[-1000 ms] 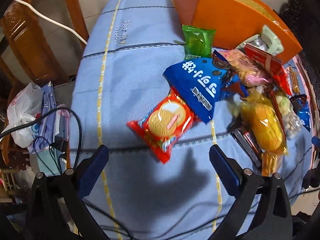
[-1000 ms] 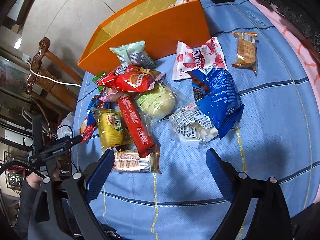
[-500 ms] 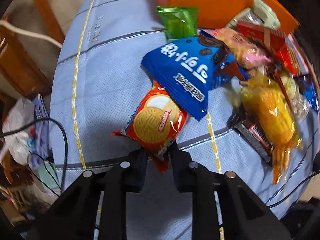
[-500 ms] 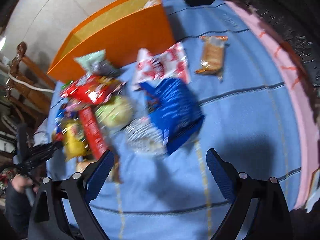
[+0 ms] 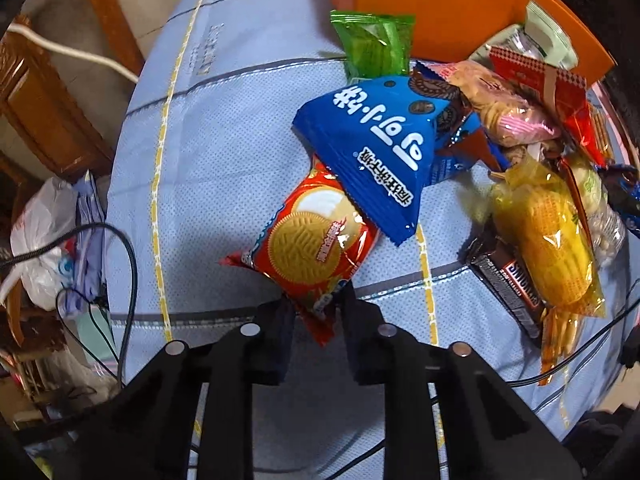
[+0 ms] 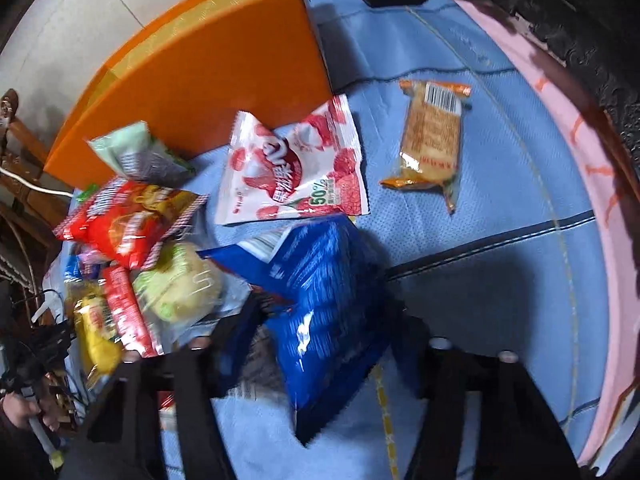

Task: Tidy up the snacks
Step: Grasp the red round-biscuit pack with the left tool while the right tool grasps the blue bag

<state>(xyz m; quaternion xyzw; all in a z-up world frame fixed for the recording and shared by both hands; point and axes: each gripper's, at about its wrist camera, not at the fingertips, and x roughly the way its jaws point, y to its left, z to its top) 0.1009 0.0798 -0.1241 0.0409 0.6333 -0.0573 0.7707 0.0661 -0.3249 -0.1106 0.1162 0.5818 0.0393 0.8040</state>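
Note:
In the left wrist view my left gripper point(image 5: 318, 312) is shut on the near end of a red biscuit packet point(image 5: 312, 248), whose far end lies under a blue triangular snack bag point(image 5: 372, 152). In the right wrist view my right gripper point(image 6: 320, 332) has its fingers closed in around a blue snack bag point(image 6: 324, 300); the frame is blurred. An orange box point(image 6: 208, 80) stands at the back, and it also shows in the left wrist view point(image 5: 440, 4).
Snacks lie in a pile on the blue cloth point(image 5: 208, 152): a green packet point(image 5: 374, 46), a yellow corn packet point(image 5: 556, 248), a Snickers bar point(image 5: 508, 276), a white-and-red lychee bag point(image 6: 292, 168) and an orange cake packet point(image 6: 432, 140). Cables point(image 5: 116, 248) hang at the left edge.
My left gripper moved forward and shut on the red biscuit packet. My right gripper moved down to the blue snack bag and closed in around it.

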